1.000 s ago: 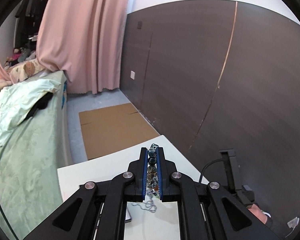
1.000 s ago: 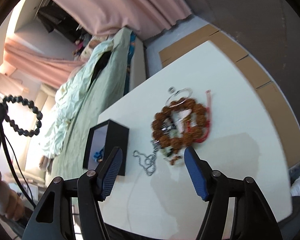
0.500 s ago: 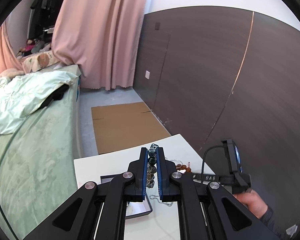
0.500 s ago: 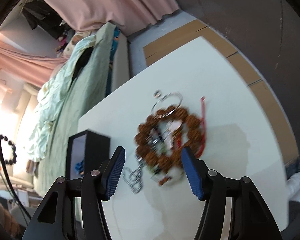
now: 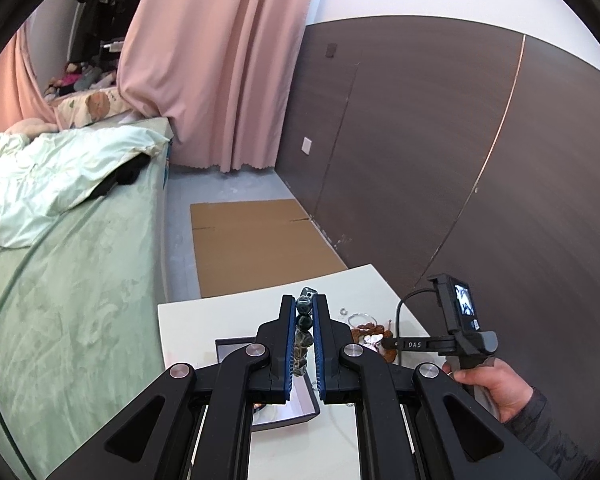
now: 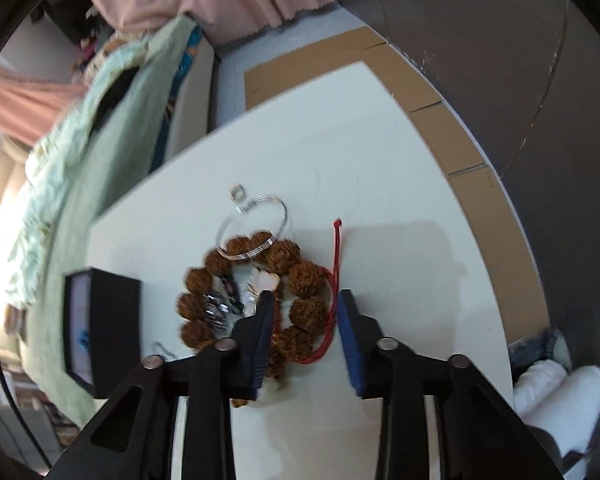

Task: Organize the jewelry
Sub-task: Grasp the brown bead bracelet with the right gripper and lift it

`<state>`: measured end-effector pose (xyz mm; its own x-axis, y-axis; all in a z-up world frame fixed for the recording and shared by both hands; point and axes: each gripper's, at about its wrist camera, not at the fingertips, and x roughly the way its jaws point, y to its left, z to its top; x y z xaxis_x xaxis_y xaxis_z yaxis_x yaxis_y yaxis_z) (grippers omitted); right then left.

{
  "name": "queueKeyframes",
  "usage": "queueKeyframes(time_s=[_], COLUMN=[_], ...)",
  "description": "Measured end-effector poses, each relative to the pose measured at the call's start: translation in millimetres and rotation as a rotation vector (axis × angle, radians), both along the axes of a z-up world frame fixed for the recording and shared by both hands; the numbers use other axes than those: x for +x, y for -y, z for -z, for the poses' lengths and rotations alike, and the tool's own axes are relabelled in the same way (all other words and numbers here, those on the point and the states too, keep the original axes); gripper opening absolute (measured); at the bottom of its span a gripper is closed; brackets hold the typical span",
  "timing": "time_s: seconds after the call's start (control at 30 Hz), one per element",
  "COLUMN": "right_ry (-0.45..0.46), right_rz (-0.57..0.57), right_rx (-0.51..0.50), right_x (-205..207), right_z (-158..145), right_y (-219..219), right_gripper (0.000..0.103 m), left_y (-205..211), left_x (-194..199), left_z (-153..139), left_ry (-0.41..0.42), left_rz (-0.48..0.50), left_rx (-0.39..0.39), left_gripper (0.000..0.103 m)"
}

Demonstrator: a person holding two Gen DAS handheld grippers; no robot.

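Note:
My left gripper (image 5: 304, 312) is shut on a dark bead bracelet (image 5: 302, 332) and holds it above the black jewelry box (image 5: 284, 408) on the white table (image 5: 188, 336). My right gripper (image 6: 306, 300) is open, low over the jewelry pile, its fingers either side of the brown seed bracelet (image 6: 300, 280) and its red cord (image 6: 336, 248). A clear bangle (image 6: 256, 226), a small ring (image 6: 236, 192), silver pieces (image 6: 216, 308) and a chain (image 6: 162, 350) lie in the same pile. The black box (image 6: 100, 320) stands left of it.
A bed (image 5: 60, 260) with green cover runs along the table's left side. Flat cardboard (image 5: 256, 248) lies on the floor beyond the table. A dark wall panel (image 5: 460, 160) is on the right. The right gripper's handle and hand (image 5: 472, 360) show over the pile.
My right gripper has dropped and moved in over the brown seed bracelet, now straddling it. My left gripper, still holding the dark beads, has swung left and is above the black box.

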<state>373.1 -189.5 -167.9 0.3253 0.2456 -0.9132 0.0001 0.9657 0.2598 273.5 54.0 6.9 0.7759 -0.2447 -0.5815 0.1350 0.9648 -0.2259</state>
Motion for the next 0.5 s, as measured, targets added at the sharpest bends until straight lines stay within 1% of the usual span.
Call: queueKeyframes(time_s=[0.07, 0.13, 0.27, 0.5], right_ry=[-0.003, 0.014, 0.036, 0.112], right_rz=[-0.009, -0.008, -0.009, -0.047], right_rx=[-0.005, -0.009, 0.027, 0.045], right_x=[-1, -5, -13, -26], right_z=[-4, -13, -32, -74], right_y=[1, 4, 11, 4], right_gripper=[0.022, 0.021, 0.021, 0.021], left_y=[-1, -3, -7, -10], left_x=[0, 0, 1, 4], left_z=[1, 4, 10, 26], left_ry=[-0.003, -0.007, -0.016, -0.046], left_rz=[-0.003, -0.008, -0.015, -0.021], left_rx=[-0.001, -0.006, -0.015, -0.034], left_gripper=[0.009, 0.009, 0.008, 0.008])
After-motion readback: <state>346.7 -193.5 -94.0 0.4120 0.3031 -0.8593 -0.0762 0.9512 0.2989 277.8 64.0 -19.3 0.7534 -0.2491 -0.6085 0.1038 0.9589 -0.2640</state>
